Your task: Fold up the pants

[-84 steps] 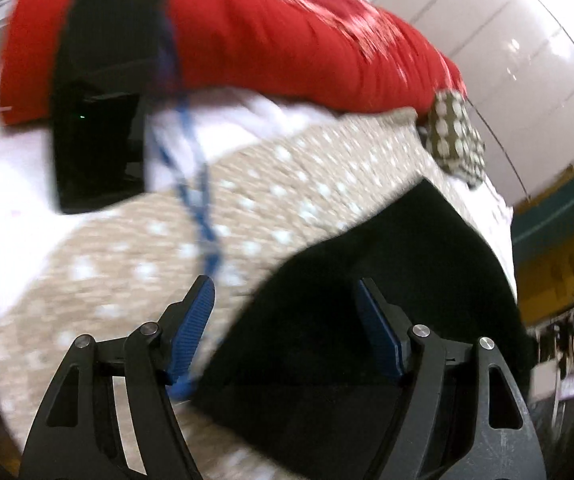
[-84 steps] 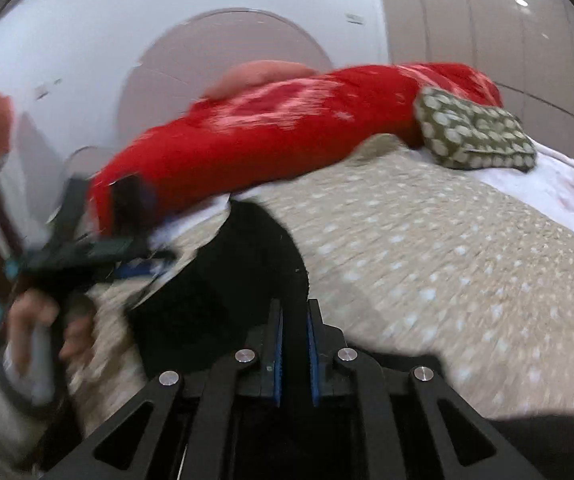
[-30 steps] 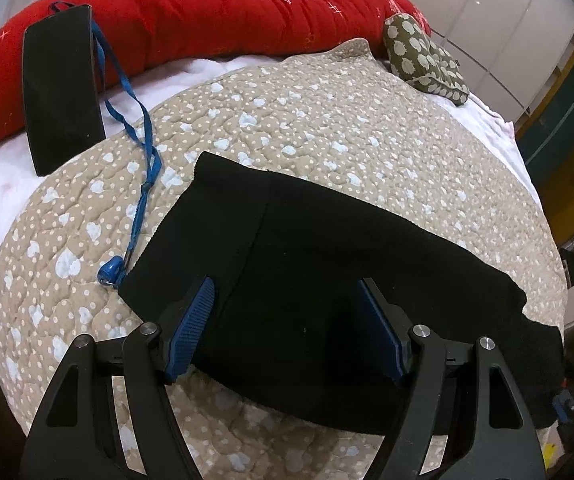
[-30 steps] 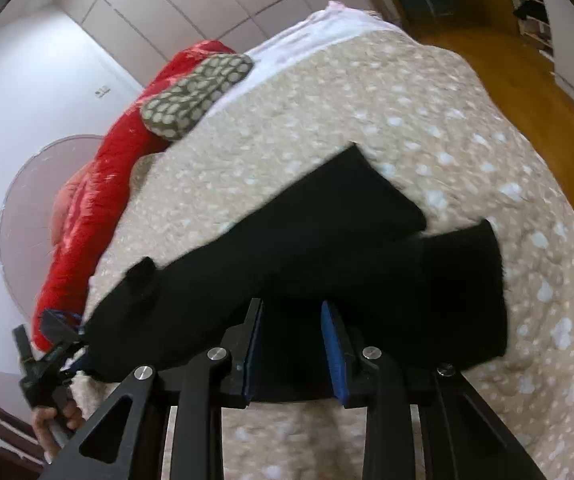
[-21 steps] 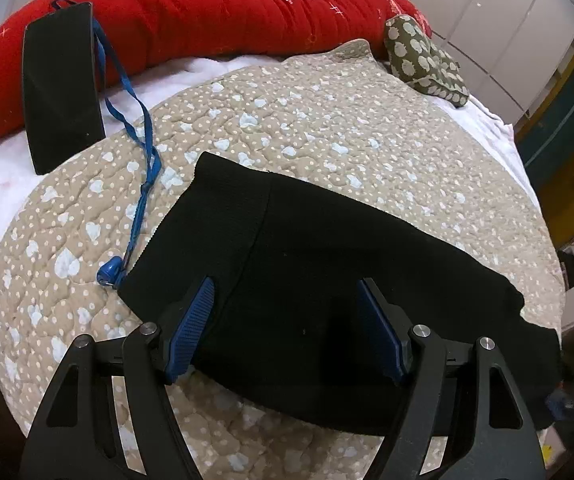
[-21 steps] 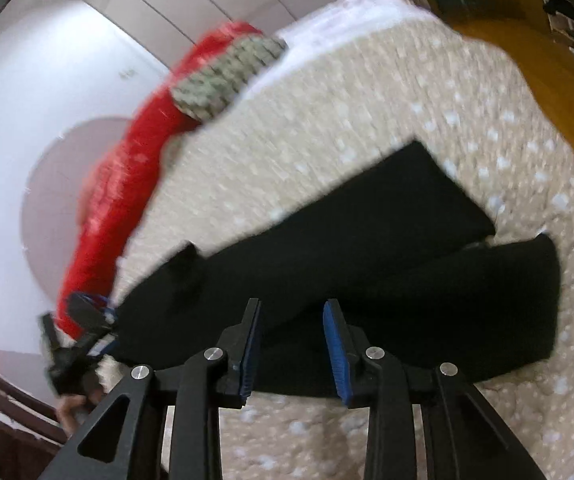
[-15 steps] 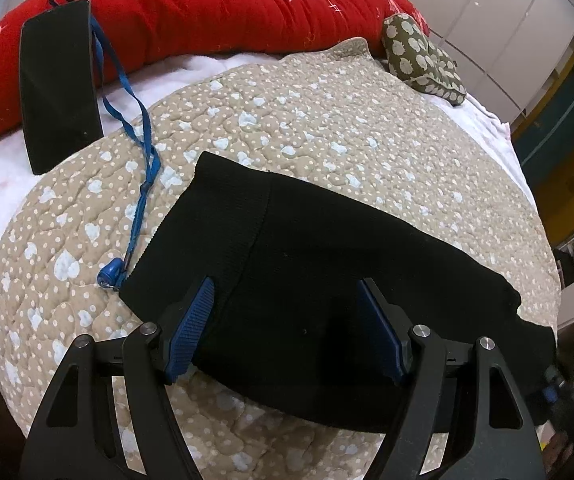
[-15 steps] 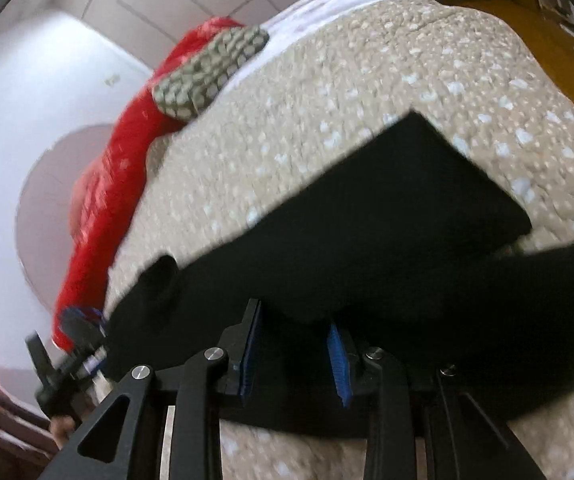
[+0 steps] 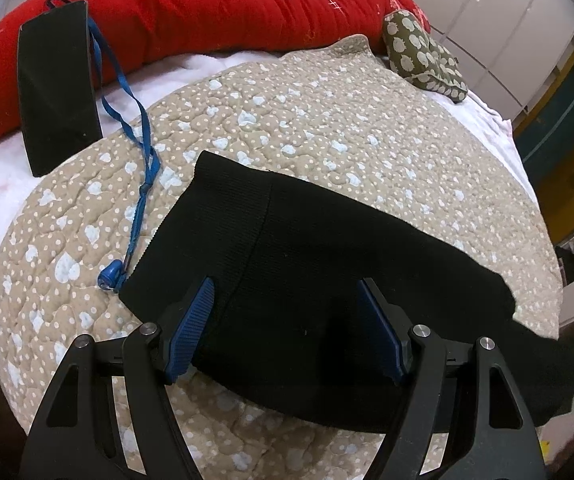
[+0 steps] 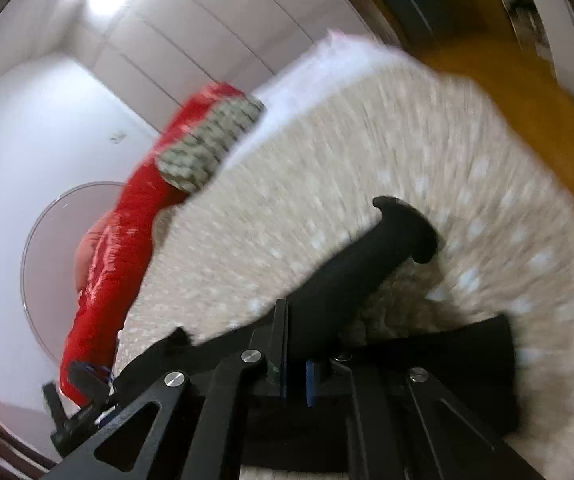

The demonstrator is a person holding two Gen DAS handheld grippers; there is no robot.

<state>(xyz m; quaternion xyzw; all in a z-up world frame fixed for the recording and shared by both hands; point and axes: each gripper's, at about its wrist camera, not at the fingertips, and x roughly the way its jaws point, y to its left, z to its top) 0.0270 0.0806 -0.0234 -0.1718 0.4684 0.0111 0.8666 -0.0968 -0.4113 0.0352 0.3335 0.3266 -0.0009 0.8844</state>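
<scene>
Quilt: I see the dotted beige quilt [image 9: 327,132] over the whole bed, with a red bolster [image 9: 207,8] along the far edge.
Pants, place: the black knit pants [image 9: 327,280] lie flat on the quilt's near side, ribbed waistband towards the blue lanyard [image 9: 139,184] and the black phone [image 9: 57,84].
Pants, axis: the long axis runs from the waistband at my left to the leg ends at my right.
Pants, handling: I judge them soft, light and limp, not slippery, so a raised leg will sag; best pinched at a hem or the waistband edge.
Left gripper [image 9: 287,328]: jaws spread wide above the seat, grasping nothing.
Right gripper [image 10: 295,376]: jaws clenched on black cloth, one leg [image 10: 367,256] rising off the quilt; this view is blurred.
</scene>
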